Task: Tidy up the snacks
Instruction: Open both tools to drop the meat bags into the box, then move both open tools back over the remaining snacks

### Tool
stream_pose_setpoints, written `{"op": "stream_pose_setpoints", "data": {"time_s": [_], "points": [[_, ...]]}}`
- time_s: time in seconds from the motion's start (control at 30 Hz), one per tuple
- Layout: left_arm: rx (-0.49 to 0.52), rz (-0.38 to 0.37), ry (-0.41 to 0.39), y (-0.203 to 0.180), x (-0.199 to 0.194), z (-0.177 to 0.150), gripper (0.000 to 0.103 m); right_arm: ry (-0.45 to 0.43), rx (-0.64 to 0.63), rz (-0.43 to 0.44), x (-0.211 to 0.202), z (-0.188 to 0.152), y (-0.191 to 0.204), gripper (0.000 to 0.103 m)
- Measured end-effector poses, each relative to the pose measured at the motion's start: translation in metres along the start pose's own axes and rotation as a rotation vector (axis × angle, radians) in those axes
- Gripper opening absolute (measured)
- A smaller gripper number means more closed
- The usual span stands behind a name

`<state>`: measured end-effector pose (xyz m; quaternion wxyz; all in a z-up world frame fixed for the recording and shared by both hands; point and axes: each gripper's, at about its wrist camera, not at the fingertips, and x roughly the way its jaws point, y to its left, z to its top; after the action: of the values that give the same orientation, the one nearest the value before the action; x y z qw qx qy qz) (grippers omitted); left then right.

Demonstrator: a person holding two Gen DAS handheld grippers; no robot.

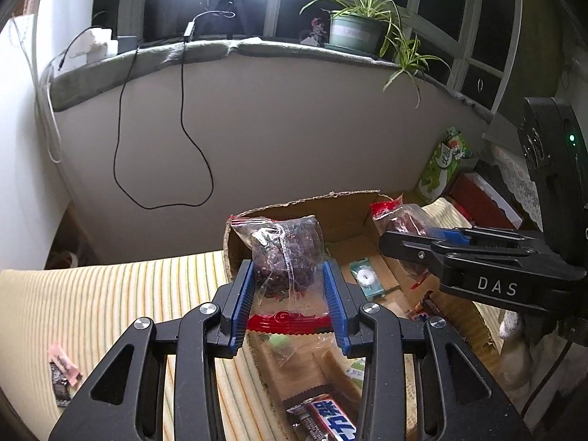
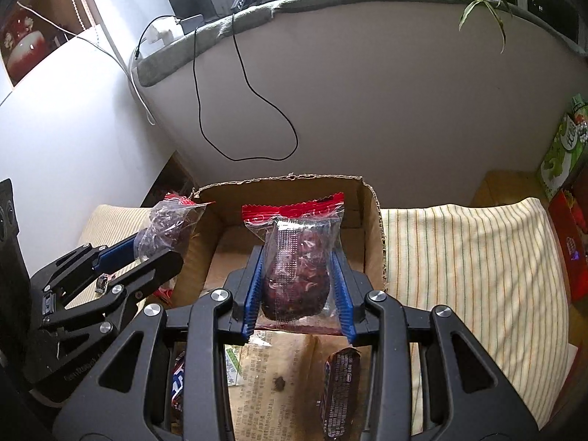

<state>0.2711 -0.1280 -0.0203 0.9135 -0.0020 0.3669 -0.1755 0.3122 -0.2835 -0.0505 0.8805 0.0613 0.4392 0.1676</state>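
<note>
At frame centre, a clear date packet is pinched between the blue pads of the left gripper. A second packet is clamped likewise by the right gripper. Both are held above the open box, on striped cloth. Candy bars lie in the box, lower frame.

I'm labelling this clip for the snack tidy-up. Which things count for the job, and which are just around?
Job:
- clear red-edged packet of dark fruit in left gripper
- matching packet in right gripper
- brown cardboard box
- blue-lettered candy bar

Around:
- potted spider plant
- hanging black cable
</note>
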Motion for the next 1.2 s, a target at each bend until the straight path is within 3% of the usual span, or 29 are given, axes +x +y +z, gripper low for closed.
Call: {"op": "stream_pose_setpoints", "data": {"time_s": [0.2, 0.27, 0.33, 0.47, 0.57, 0.83, 0.87, 0.9, 0.97, 1.2], "points": [[0.01, 0.009, 0.004, -0.003, 0.0, -0.002, 0.038, -0.004, -0.003, -0.008, -0.001, 0.0, 0.002, 0.038], [0.01, 0.013, 0.005, -0.003, 0.0, -0.002, 0.044, -0.006, -0.003, -0.012, -0.002, 0.0, 0.002, 0.039], [0.01, 0.012, 0.004, -0.003, -0.001, -0.002, 0.044, -0.01, -0.002, -0.016, -0.003, 0.0, 0.002, 0.046], [0.017, 0.012, -0.002, -0.004, -0.003, -0.002, 0.044, -0.021, -0.003, -0.025, -0.008, 0.0, 0.001, 0.049], [0.019, 0.01, -0.006, -0.005, -0.005, -0.001, 0.044, -0.04, -0.003, -0.035, -0.013, 0.001, 0.002, 0.063], [0.013, 0.012, -0.02, -0.005, -0.015, -0.004, 0.044, -0.059, -0.012, -0.046, -0.027, 0.002, 0.012, 0.064], [0.014, 0.013, -0.023, -0.005, -0.018, -0.004, 0.044, -0.061, -0.011, -0.047, -0.028, 0.003, 0.013, 0.068], [0.013, 0.014, -0.025, -0.005, -0.02, -0.005, 0.044, -0.068, -0.007, -0.05, -0.03, 0.002, 0.014, 0.078], [0.015, 0.015, -0.032, -0.004, -0.024, -0.006, 0.049, -0.085, -0.005, -0.055, -0.036, 0.001, 0.016, 0.086], [0.011, 0.022, -0.062, -0.003, -0.044, -0.009, 0.061, -0.117, -0.017, -0.052, -0.055, -0.004, 0.028, 0.086]]}}
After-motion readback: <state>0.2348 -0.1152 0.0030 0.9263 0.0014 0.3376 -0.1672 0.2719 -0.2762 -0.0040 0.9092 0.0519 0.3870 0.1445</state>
